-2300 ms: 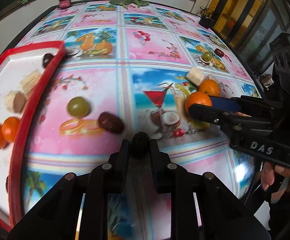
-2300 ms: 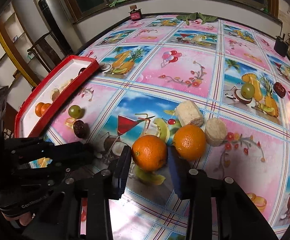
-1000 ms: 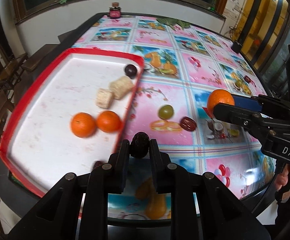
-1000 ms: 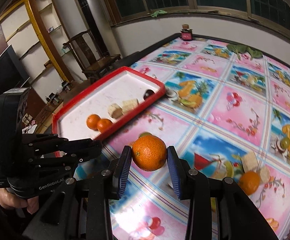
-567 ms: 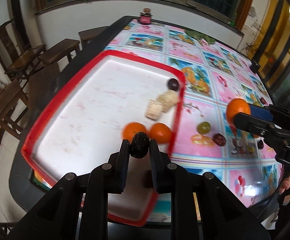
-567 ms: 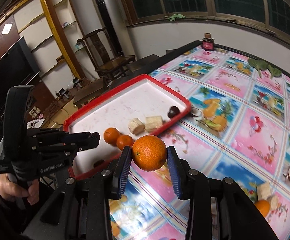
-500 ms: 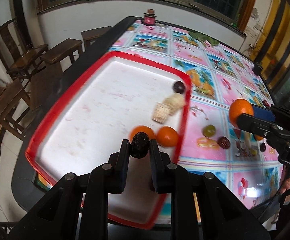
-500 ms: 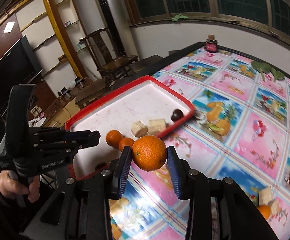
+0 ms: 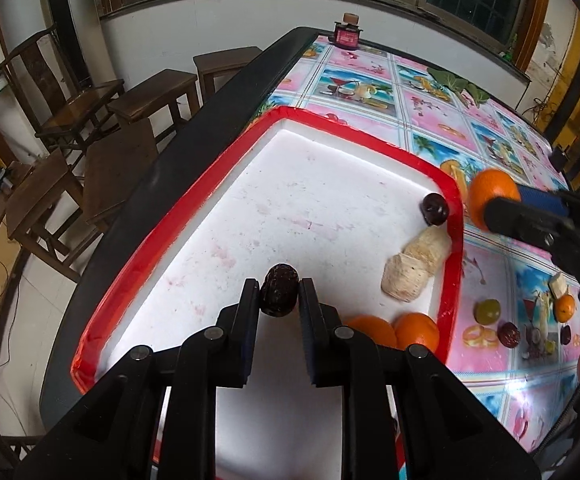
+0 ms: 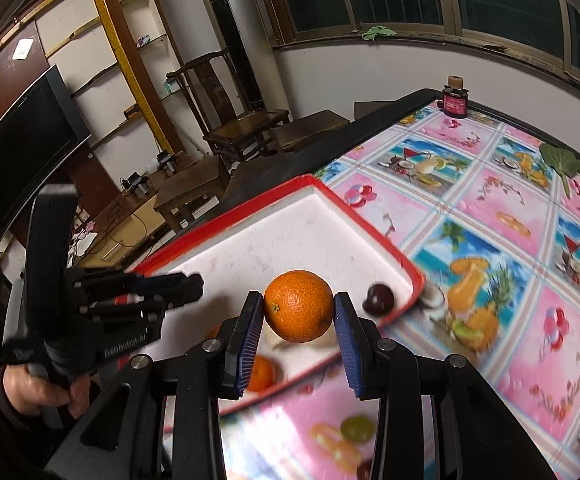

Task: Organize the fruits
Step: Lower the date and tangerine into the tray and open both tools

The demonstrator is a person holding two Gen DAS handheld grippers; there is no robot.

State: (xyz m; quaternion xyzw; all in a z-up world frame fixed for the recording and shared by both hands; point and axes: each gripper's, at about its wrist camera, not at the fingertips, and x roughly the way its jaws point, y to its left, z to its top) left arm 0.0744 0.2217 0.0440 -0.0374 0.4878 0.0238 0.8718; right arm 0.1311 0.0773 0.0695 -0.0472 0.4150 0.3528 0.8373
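My left gripper (image 9: 279, 294) is shut on a dark wrinkled date (image 9: 278, 289) and holds it above the white floor of the red-rimmed tray (image 9: 194, 216). My right gripper (image 10: 297, 310) is shut on an orange (image 10: 298, 306), held above the tray's right rim (image 10: 374, 236); the orange also shows in the left wrist view (image 9: 490, 196). In the tray lie two oranges (image 9: 416, 330), two pale cut chunks (image 9: 414, 260) and a dark plum (image 9: 435, 209).
On the patterned tablecloth (image 9: 430, 104) to the right of the tray lie a green grape (image 9: 487, 310), a dark date (image 9: 509, 334), another orange (image 9: 564, 308) and a pale chunk (image 9: 558, 283). A small jar (image 9: 348, 34) stands at the table's far corner. Wooden chairs (image 9: 74, 112) stand left of the table.
Both grippers have moved left from the middle of the table to over the tray. Each keeps its fruit. The left one now hangs over the tray's floor.
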